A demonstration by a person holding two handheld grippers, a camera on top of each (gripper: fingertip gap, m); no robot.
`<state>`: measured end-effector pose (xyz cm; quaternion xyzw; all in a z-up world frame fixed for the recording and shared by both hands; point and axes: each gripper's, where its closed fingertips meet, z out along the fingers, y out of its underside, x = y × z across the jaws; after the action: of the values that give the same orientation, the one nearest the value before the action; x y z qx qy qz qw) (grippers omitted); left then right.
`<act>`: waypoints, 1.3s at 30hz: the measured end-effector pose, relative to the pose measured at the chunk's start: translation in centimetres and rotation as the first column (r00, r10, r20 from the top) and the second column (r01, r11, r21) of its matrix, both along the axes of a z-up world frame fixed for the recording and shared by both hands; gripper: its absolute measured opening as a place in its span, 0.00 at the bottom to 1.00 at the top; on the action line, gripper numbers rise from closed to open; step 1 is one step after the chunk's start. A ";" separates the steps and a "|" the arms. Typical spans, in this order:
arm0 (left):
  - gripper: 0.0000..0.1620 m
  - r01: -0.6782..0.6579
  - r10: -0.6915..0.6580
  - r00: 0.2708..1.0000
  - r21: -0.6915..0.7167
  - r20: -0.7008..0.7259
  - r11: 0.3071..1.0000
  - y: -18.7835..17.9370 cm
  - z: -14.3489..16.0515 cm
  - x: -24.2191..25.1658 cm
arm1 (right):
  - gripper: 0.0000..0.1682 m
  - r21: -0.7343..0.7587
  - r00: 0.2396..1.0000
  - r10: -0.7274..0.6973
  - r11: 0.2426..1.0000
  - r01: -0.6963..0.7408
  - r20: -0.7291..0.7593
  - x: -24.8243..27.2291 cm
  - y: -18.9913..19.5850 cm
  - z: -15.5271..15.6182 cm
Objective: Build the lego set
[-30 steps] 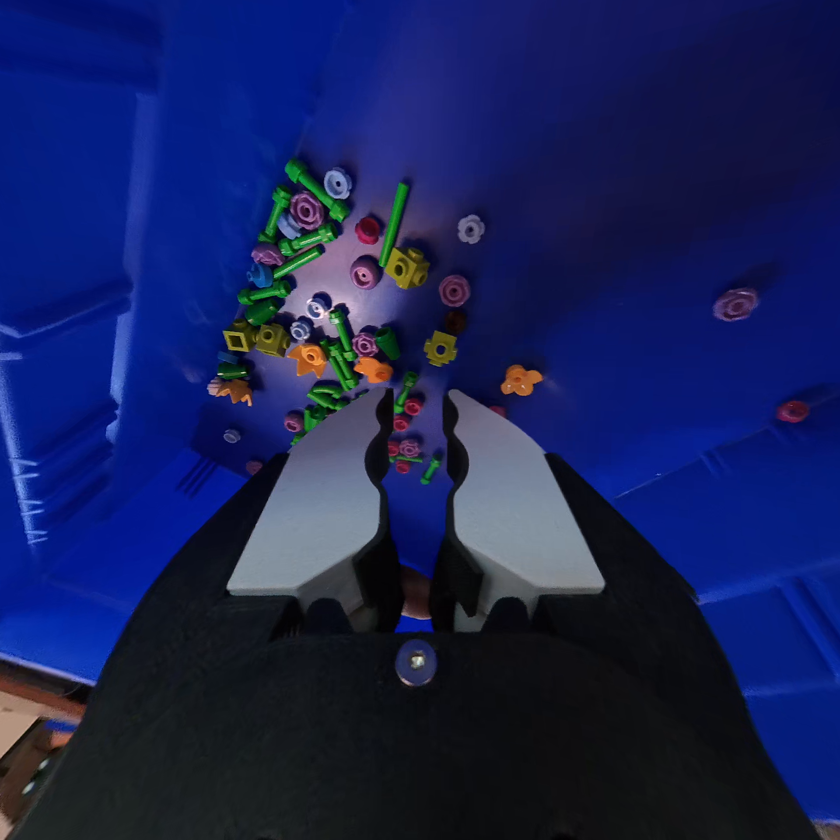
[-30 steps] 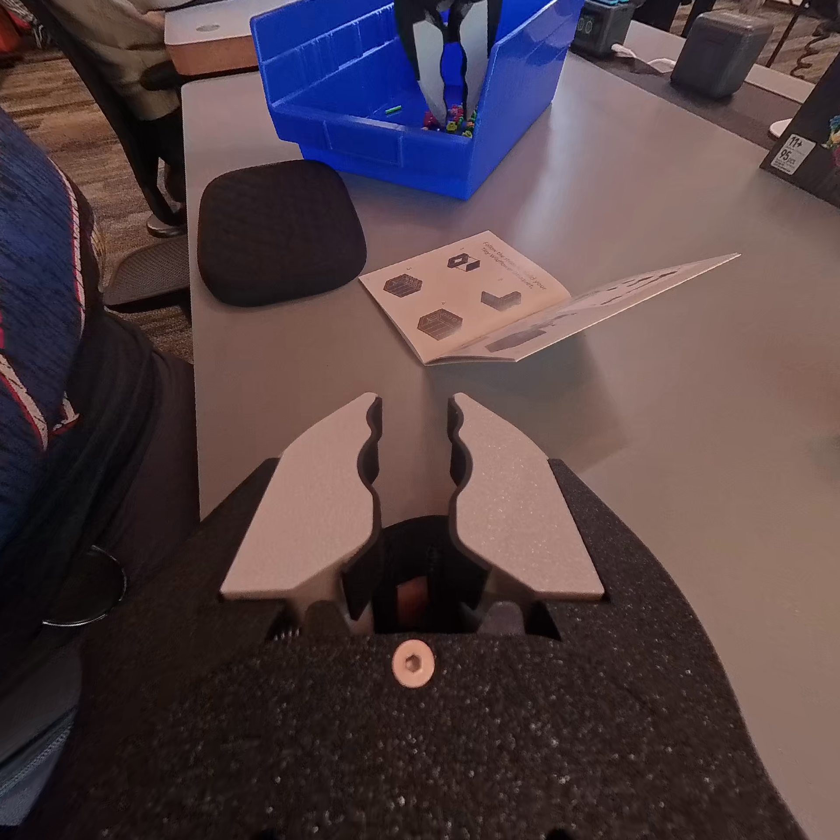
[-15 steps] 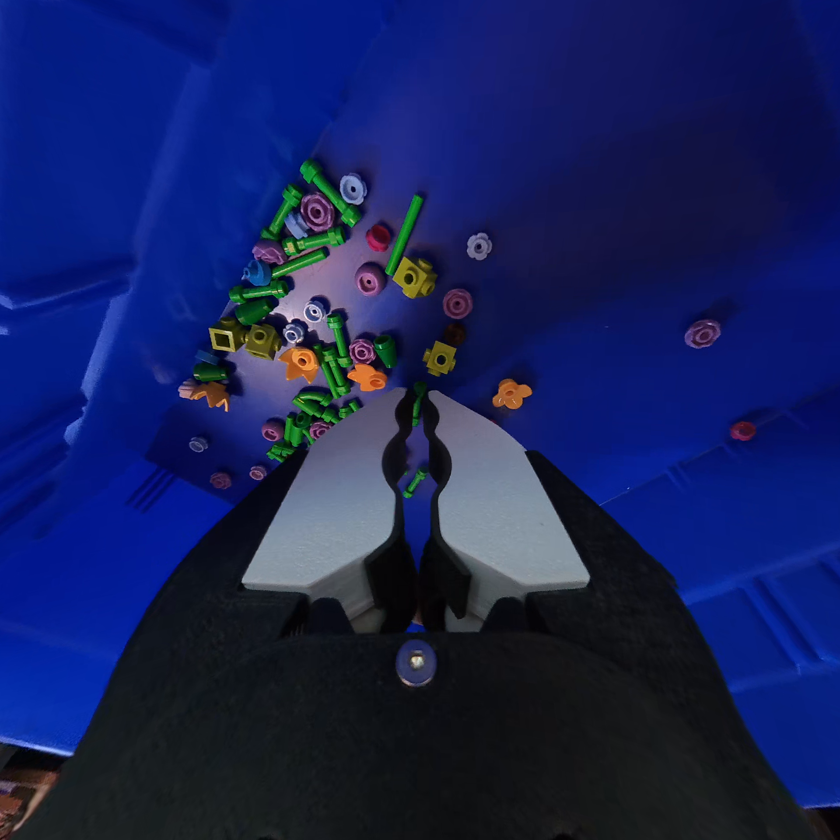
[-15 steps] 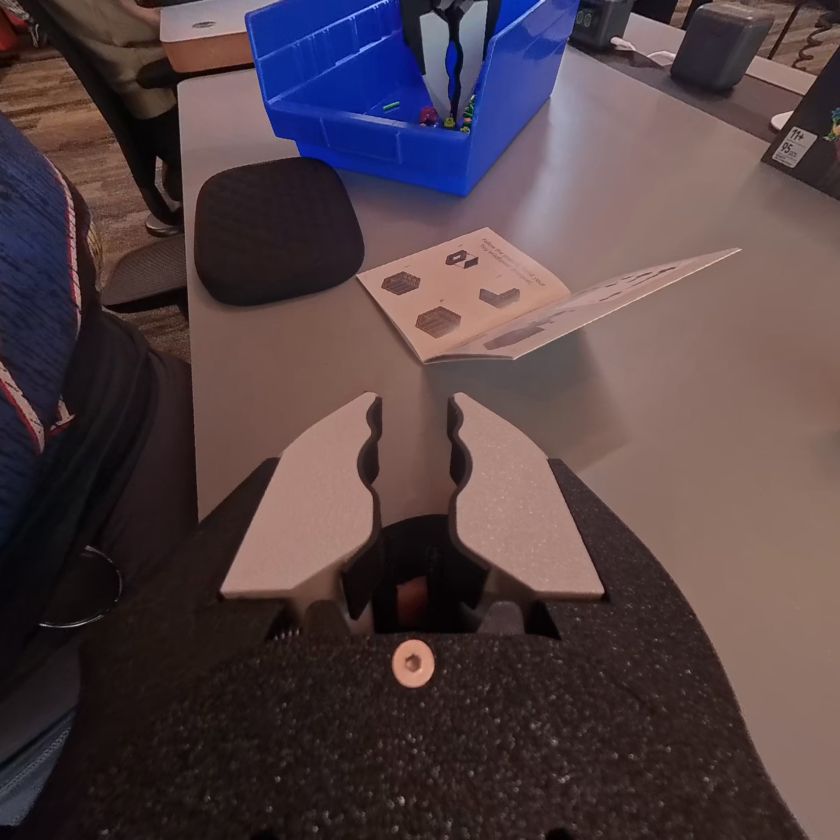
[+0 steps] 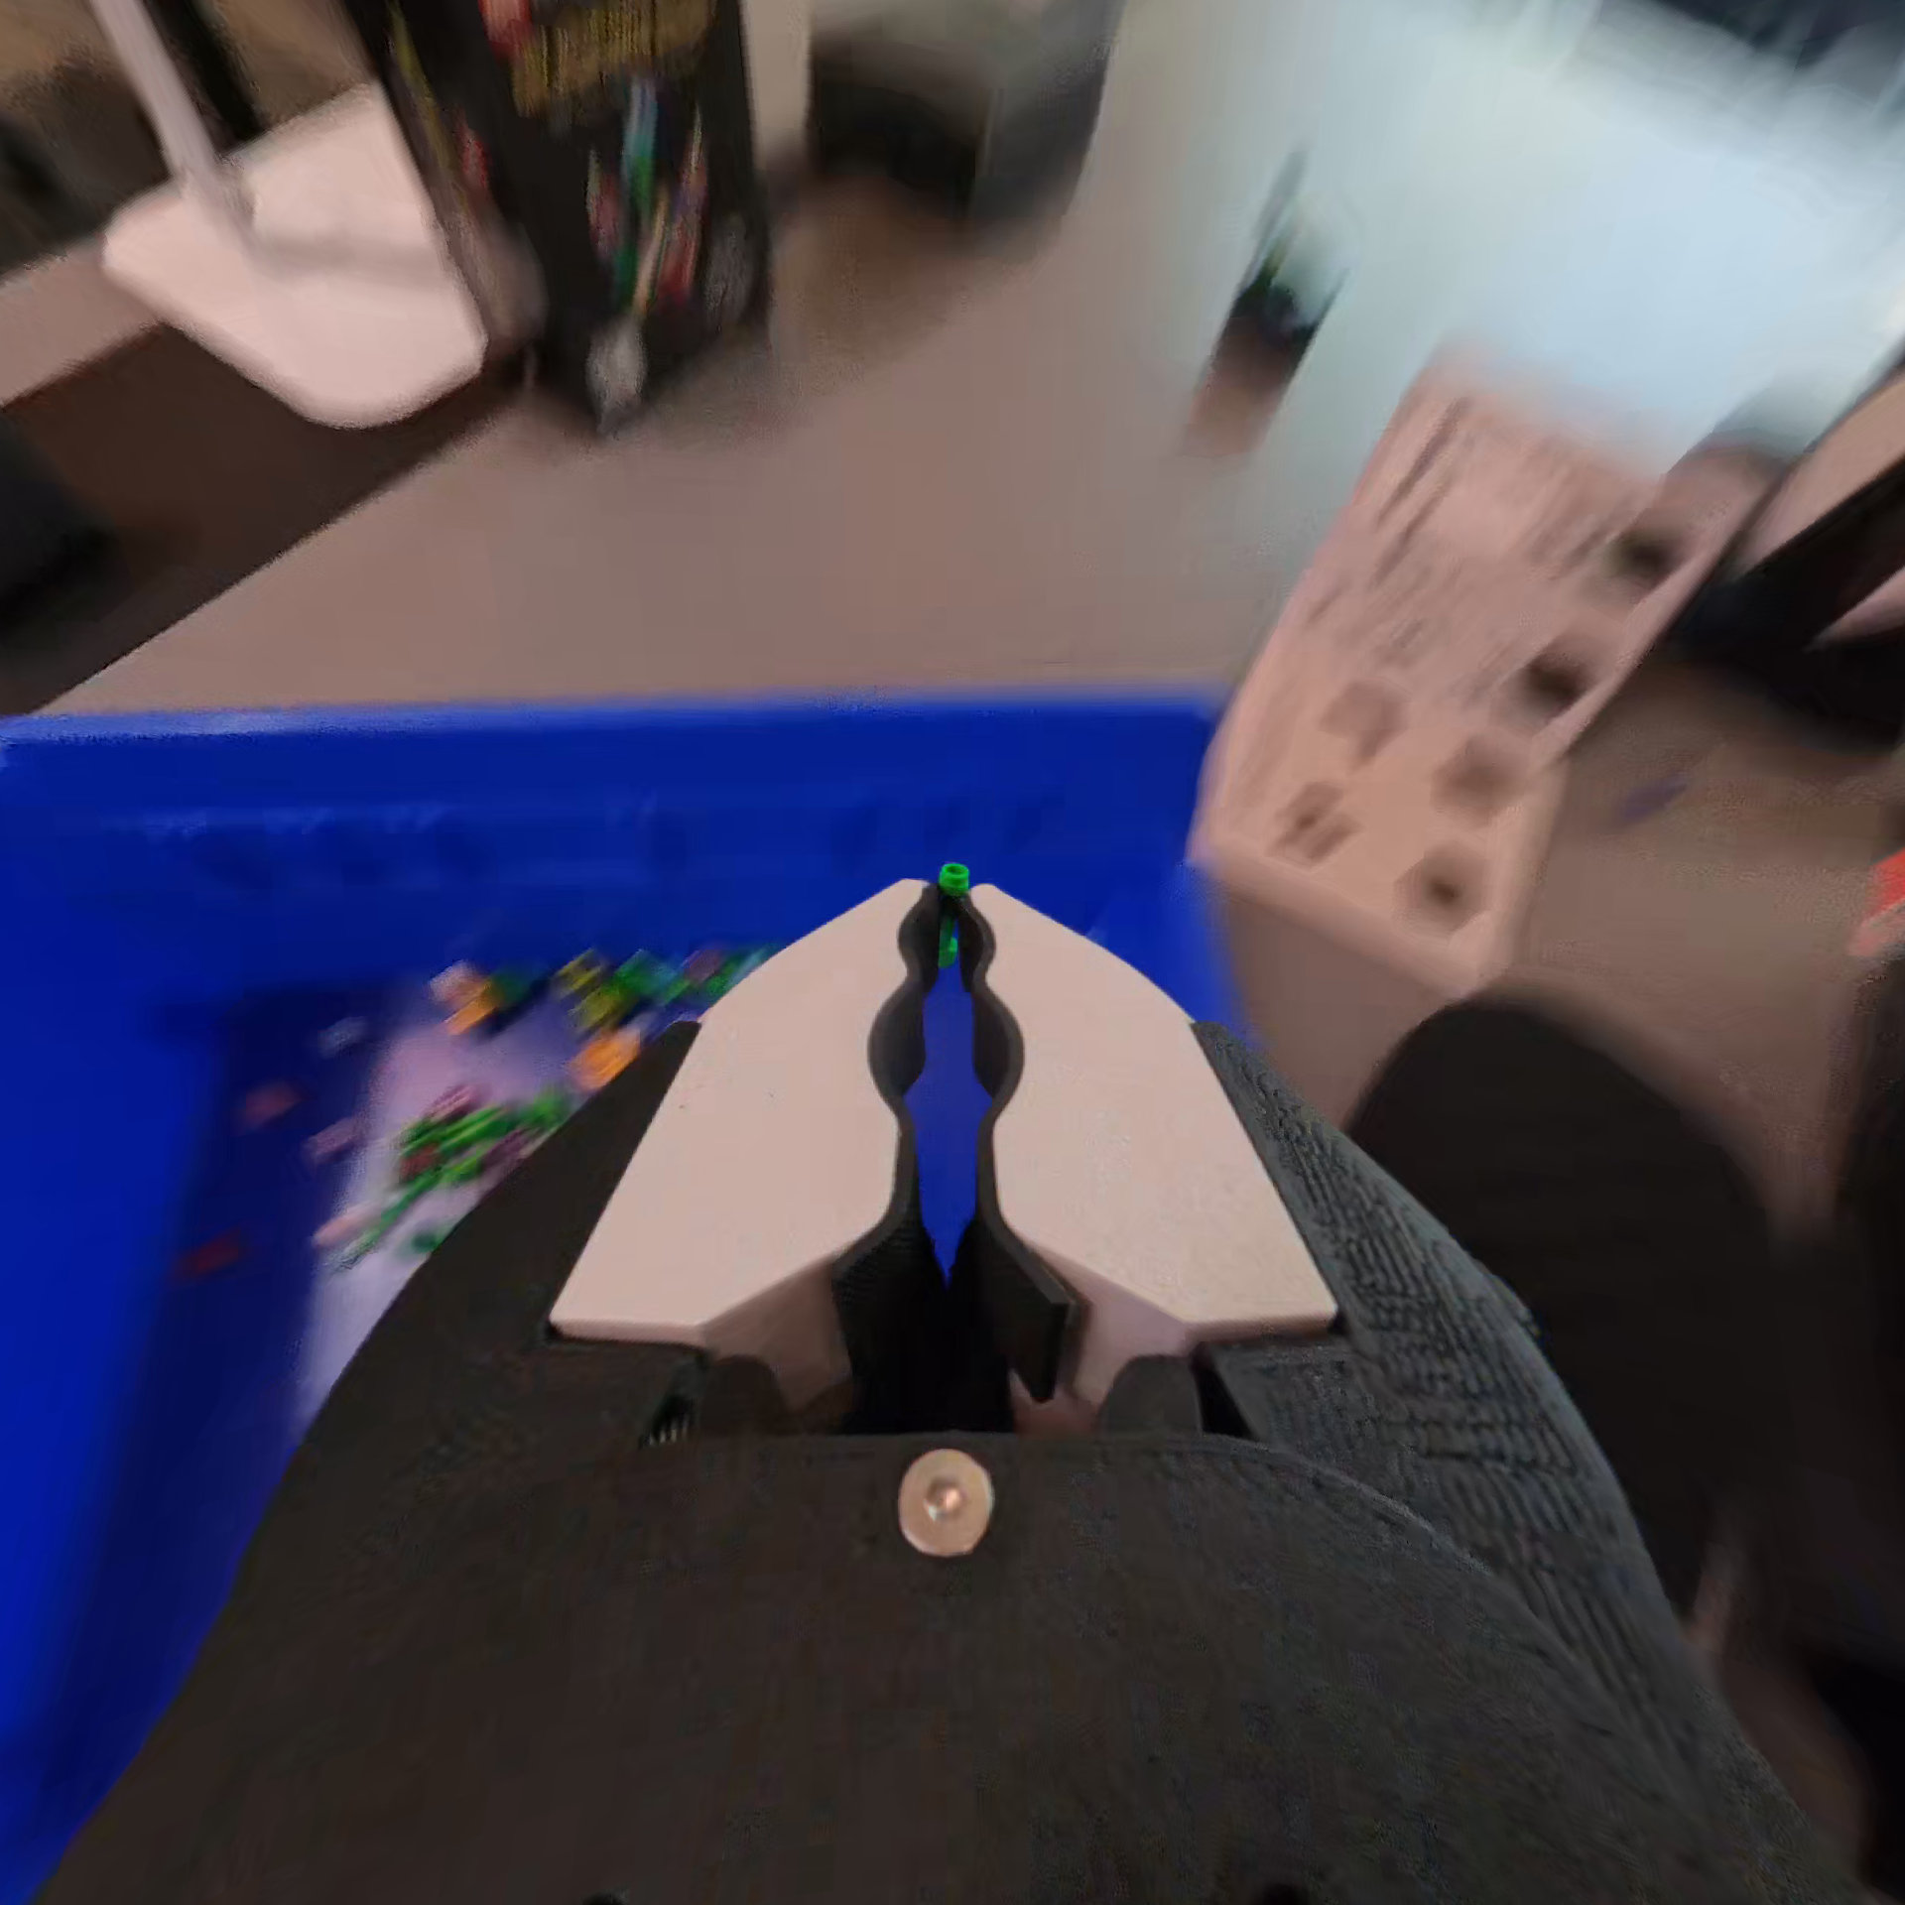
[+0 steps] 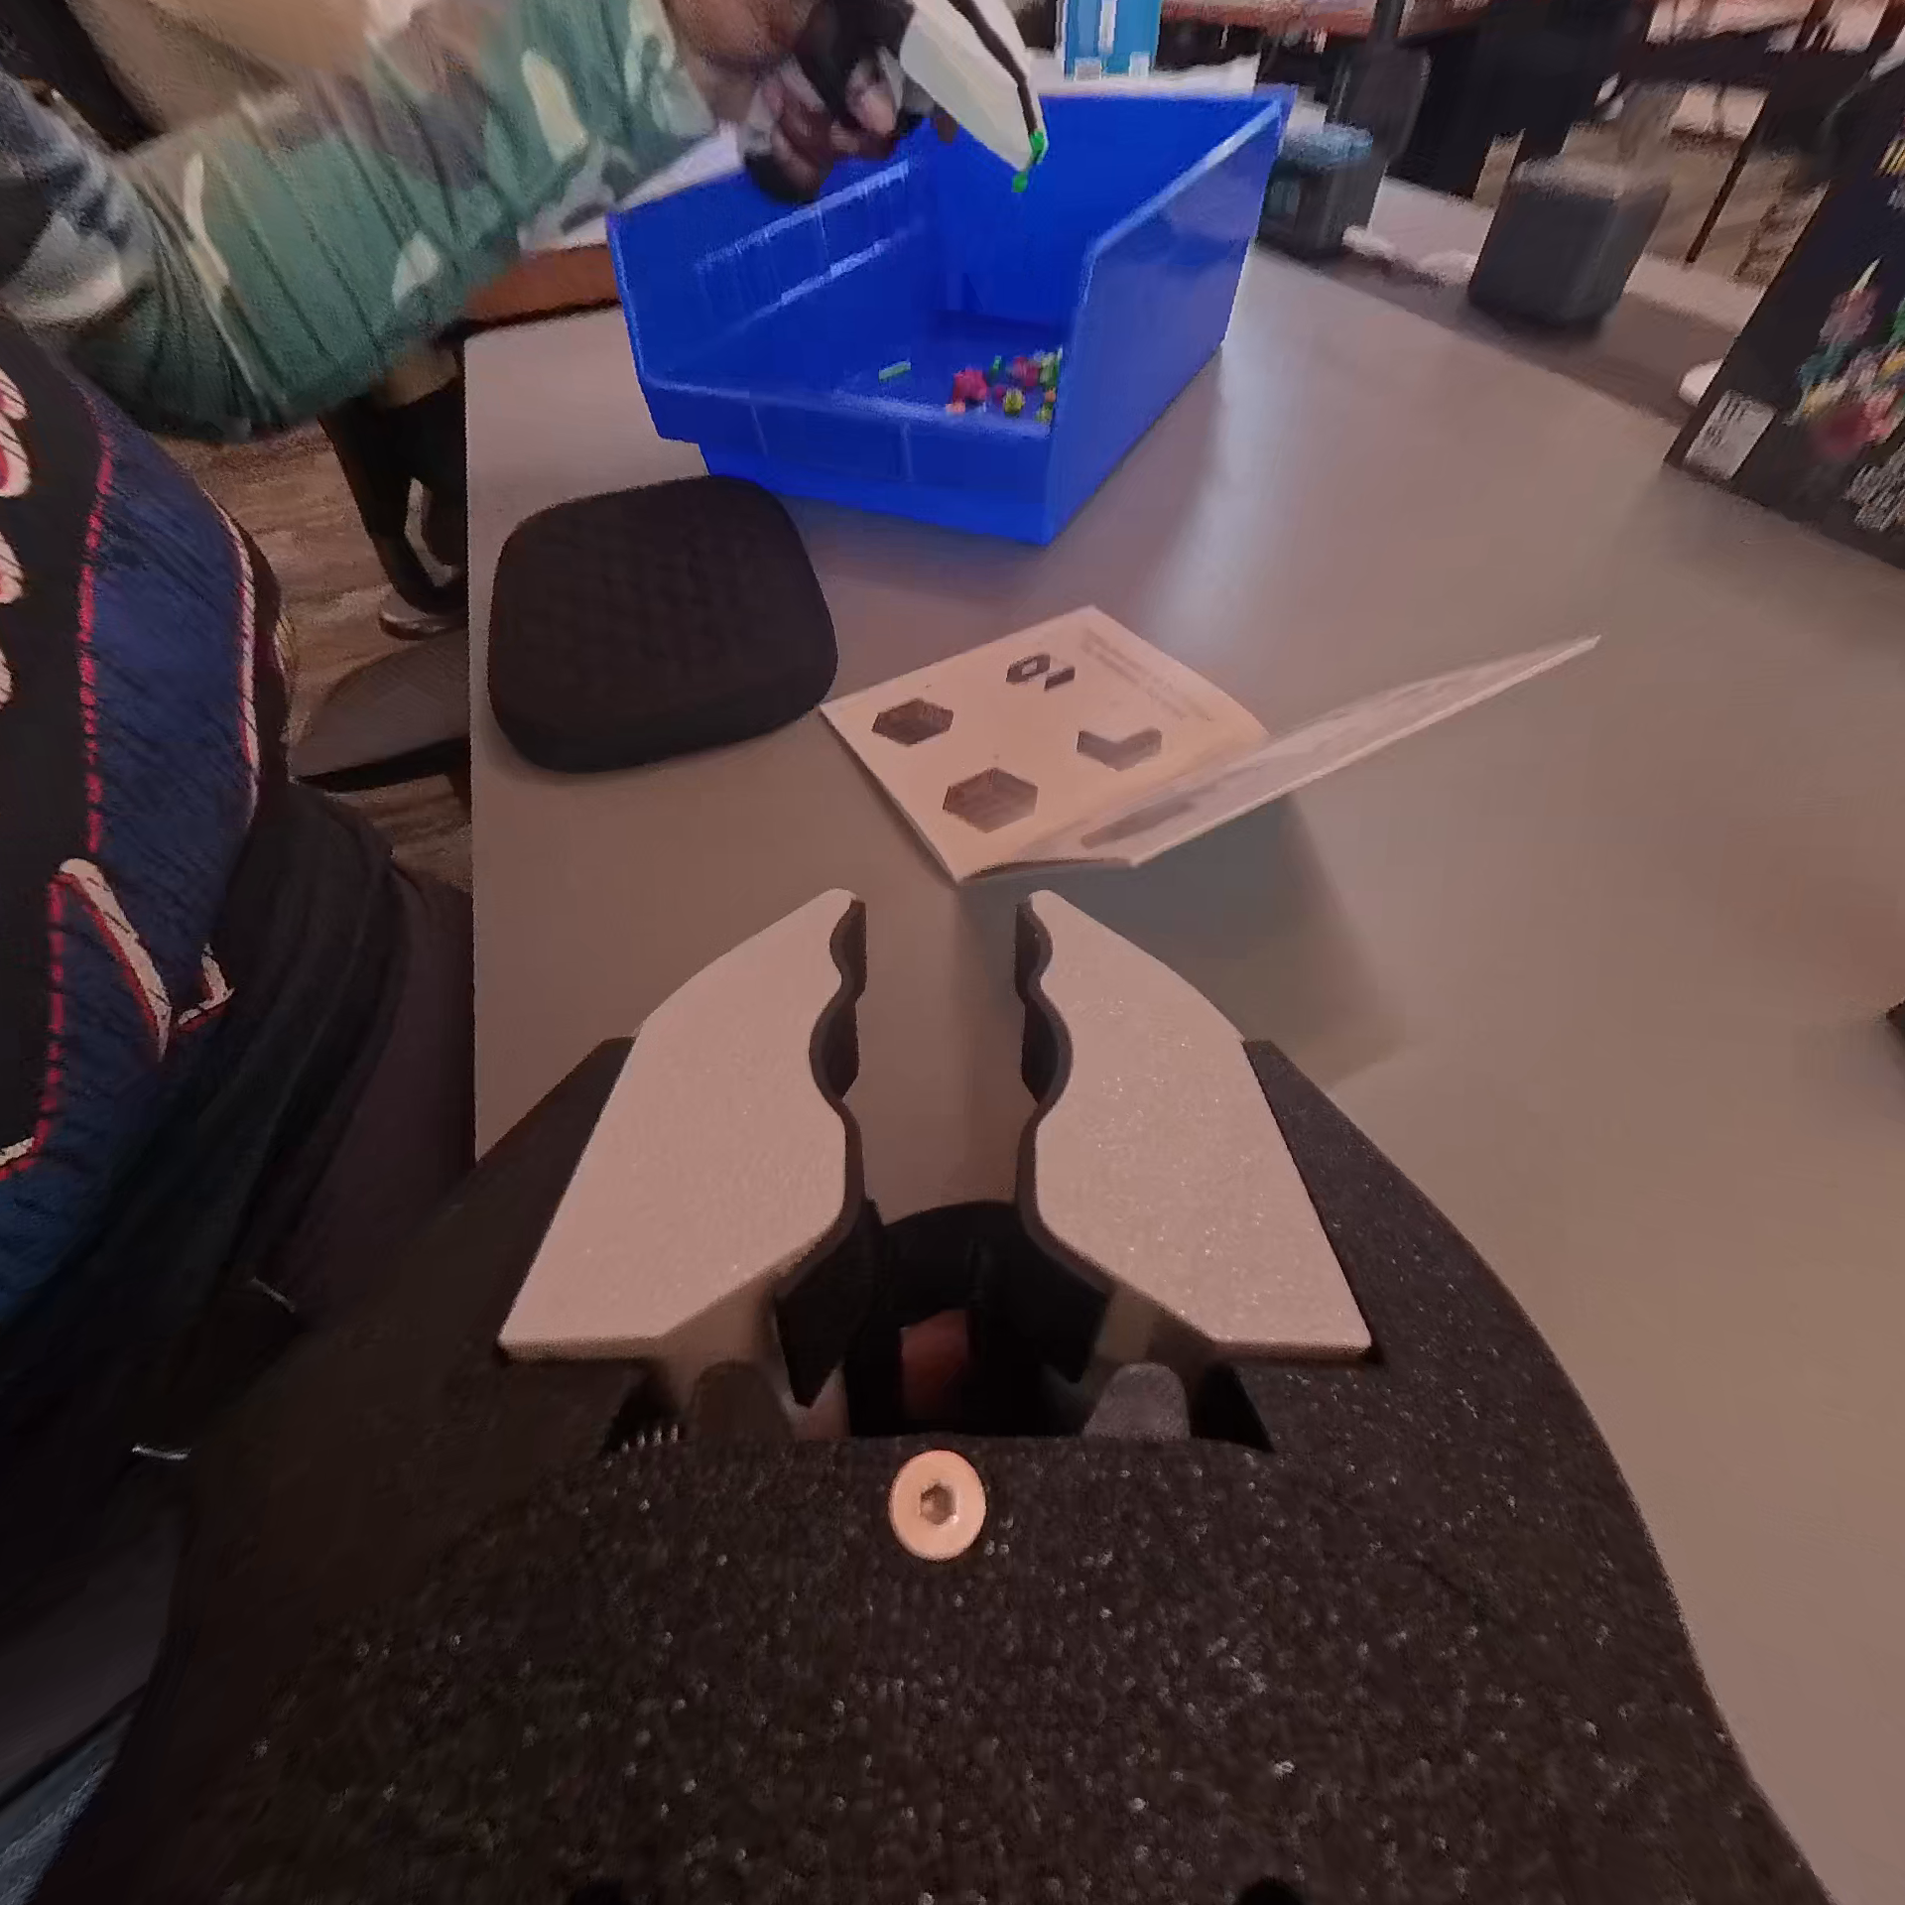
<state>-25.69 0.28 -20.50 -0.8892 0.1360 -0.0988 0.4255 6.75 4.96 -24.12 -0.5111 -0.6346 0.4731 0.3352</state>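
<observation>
Green plastic lego stem piece (image 5: 950, 907) sits pinched at the tips of the left gripper (image 5: 946, 895), jaws nearly closed, held above the blue plastic bin (image 6: 1155, 309) w/ loose coloured lego bits (image 6: 1005, 383) on its floor. Right gripper (image 6: 938, 907) hangs over the grey table (image 6: 1443, 928), jaws apart, nothing in them, near the open instruction booklet (image 6: 1041, 722) and black square pad (image 6: 660, 629).

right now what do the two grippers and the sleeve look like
Both grippers, left gripper and right gripper, have pale grey fingers with wavy black inner edges, on rough black bodies with one silver screw. The sleeve is green-and-white patterned knit.
</observation>
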 end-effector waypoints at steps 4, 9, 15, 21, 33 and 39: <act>0.02 0.021 -0.208 0.757 0.295 0.620 0.955 -0.3 7.3 9.6 | 0.18 0.131 0.968 0.007 0.991 0.027 -0.252 -0.8 -0.5 4.5; 0.02 0.222 -0.411 0.354 0.352 0.840 0.909 -1.3 8.2 21.3 | 0.19 0.441 0.894 0.158 0.896 0.048 -0.419 -2.6 -3.1 10.1; 0.02 0.372 -0.449 0.214 0.353 0.868 0.859 -1.3 7.7 27.2 | 0.20 0.629 0.890 0.318 0.776 -0.047 -0.327 -4.5 -6.0 11.3; 0.02 0.430 -0.471 0.185 0.360 0.863 0.828 -1.4 7.8 28.8 | 0.18 0.662 0.882 0.354 0.746 -0.066 -0.312 -4.6 -6.5 11.0; 0.16 0.446 -0.501 0.306 0.343 0.810 0.827 -0.4 6.7 29.2 | 0.12 0.692 0.911 0.326 0.719 -0.066 -0.252 -3.8 -5.2 10.9; 0.22 0.317 -0.310 0.900 0.028 0.308 0.948 1.1 -2.2 26.4 | 0.12 0.522 0.956 0.089 0.821 -0.229 0.279 3.9 1.2 3.7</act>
<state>0.72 1.36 -22.70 -0.8341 0.2081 -0.3049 0.4098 10.68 6.16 -20.37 -0.3920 -0.8201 0.2317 0.3466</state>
